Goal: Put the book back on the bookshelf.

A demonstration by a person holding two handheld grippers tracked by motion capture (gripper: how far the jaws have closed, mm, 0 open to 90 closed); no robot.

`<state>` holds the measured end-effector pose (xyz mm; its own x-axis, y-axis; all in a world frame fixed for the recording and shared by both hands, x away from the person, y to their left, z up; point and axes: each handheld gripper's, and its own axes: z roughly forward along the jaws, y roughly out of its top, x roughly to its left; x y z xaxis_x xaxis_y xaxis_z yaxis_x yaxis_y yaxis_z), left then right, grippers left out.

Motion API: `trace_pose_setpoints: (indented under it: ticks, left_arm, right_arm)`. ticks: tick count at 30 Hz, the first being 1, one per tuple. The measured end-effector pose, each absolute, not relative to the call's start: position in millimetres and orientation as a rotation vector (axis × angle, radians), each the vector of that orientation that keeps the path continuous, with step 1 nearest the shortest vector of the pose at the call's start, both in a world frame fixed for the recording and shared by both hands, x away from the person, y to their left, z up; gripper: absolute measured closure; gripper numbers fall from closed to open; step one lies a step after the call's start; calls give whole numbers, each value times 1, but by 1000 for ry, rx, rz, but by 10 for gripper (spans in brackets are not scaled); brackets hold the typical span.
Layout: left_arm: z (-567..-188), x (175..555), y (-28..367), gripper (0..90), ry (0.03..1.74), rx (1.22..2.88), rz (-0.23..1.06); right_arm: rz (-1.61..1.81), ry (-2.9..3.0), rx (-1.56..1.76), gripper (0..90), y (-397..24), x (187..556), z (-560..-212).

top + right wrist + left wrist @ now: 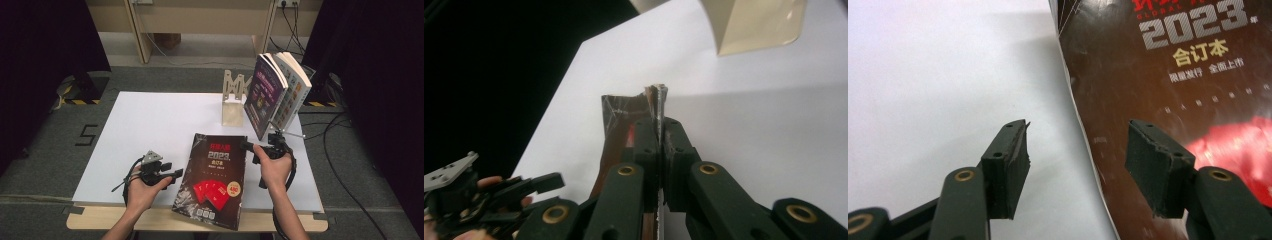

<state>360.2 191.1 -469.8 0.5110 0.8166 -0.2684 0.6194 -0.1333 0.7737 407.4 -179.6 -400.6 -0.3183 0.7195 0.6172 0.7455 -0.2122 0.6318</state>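
- My left gripper view cuts the dark magazine (1158, 115) off at the top, right and bottom, so I only get part of the title.
- The small print under the big year on it is too fuzzy for me to read.
- In the right gripper view the closed jaws cover most of the magazine, just a thin edge pokes out.
- The wooden stand (759, 25) is chopped off by the top edge there.
- In the high view the covers of the two upright books (277, 92) are too small to make out.
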Motion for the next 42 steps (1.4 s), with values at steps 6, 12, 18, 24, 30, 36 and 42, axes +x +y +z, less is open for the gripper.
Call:
trace_pose_setpoints:
  ticks: [6,12,18,24,30,36,42]
  left_arm:
    - [-466,362,189,419,1181,1839,275]
    - [-460,367,182,420,1152,1842,274]
    - [-453,371,177,419,1126,1843,277]
    - [-449,375,174,418,1119,1828,291]
    - [-445,378,168,415,1096,1828,297]
    - [-440,380,164,412,1077,1820,300]
    - [-435,384,159,412,1061,1814,299]
  right_arm:
    - [-1665,-1954,-1844,877,-184,409,-387]
    - [-1730,-1968,-1868,876,-187,410,-375]
    - [-1776,-1953,-1895,876,-189,411,-365]
    - [-1823,-1966,-1912,876,-189,412,-357]
    - [-1860,-1974,-1923,876,-188,413,-350]
    - [-1882,-1980,-1933,876,-187,413,-344]
    - [-1923,-1966,-1950,876,-191,412,-336]
